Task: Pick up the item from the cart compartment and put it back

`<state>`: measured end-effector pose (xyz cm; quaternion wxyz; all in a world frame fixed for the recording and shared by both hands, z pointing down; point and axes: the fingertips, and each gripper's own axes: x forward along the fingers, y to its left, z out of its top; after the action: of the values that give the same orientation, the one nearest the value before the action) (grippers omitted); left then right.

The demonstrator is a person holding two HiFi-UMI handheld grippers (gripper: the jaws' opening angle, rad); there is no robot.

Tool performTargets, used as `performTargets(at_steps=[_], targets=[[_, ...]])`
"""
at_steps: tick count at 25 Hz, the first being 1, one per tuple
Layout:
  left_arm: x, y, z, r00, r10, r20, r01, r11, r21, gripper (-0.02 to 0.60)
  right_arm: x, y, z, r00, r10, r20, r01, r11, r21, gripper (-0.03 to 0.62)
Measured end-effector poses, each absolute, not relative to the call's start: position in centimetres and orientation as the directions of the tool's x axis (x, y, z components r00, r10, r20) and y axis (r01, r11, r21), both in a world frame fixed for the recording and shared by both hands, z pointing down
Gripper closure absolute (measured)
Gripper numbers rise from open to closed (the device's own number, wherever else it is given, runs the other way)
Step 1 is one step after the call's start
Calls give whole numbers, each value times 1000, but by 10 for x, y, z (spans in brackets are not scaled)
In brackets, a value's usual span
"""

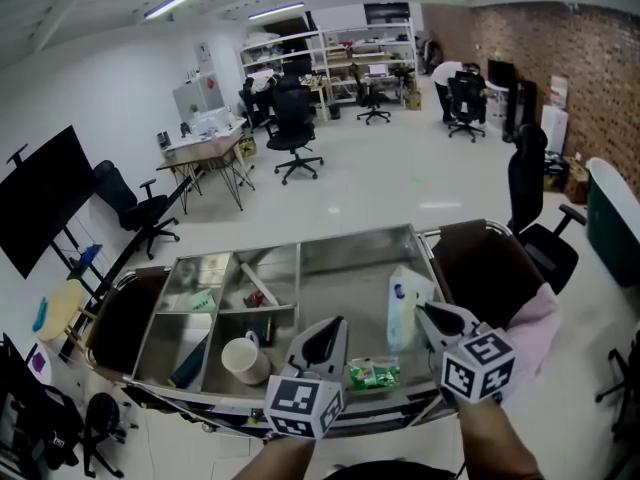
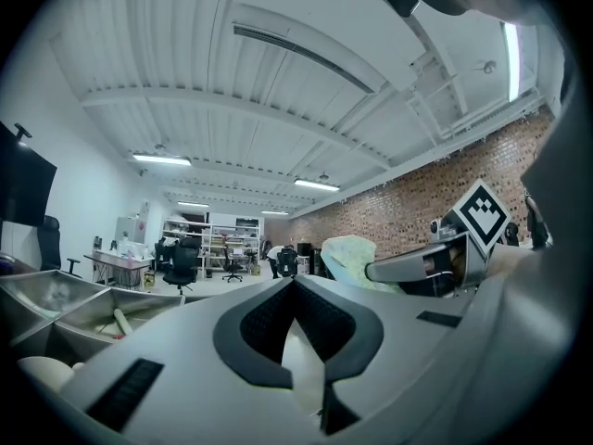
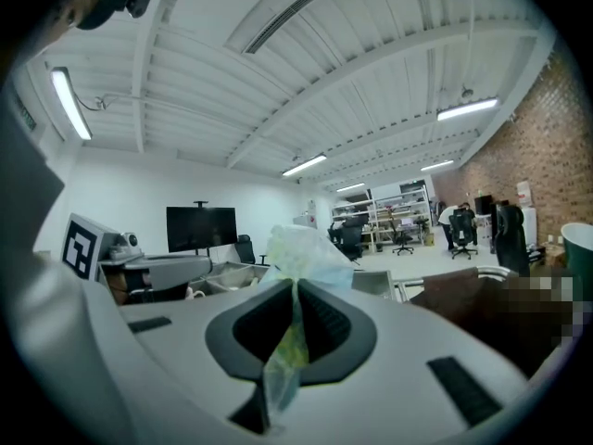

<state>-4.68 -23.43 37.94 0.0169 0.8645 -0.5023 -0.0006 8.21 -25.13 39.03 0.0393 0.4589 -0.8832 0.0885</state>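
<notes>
An open office with a brick wall and rolling chairs lies behind a steel cart (image 1: 360,236). In its own view, the right gripper (image 3: 295,290) has its fingers pressed together on the thin edge of a pale plastic pouch (image 3: 301,247). Only the head view places that pouch: upright over the cart's wide right compartment, though not whether it is clear of the floor. The left gripper (image 2: 295,286) has its fingers together, empty, just left of the pouch. The head view alone shows a white mug (image 1: 243,360) and a green packet (image 1: 373,374) in the cart.
</notes>
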Motion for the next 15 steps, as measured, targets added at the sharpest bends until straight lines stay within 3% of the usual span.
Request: performTargets(at_steps=[15], targets=[[-49,-231,376,489,-872,-6,-871,-489,42,581,40,-353,410,-507,-797,328,-835,549,42,565]])
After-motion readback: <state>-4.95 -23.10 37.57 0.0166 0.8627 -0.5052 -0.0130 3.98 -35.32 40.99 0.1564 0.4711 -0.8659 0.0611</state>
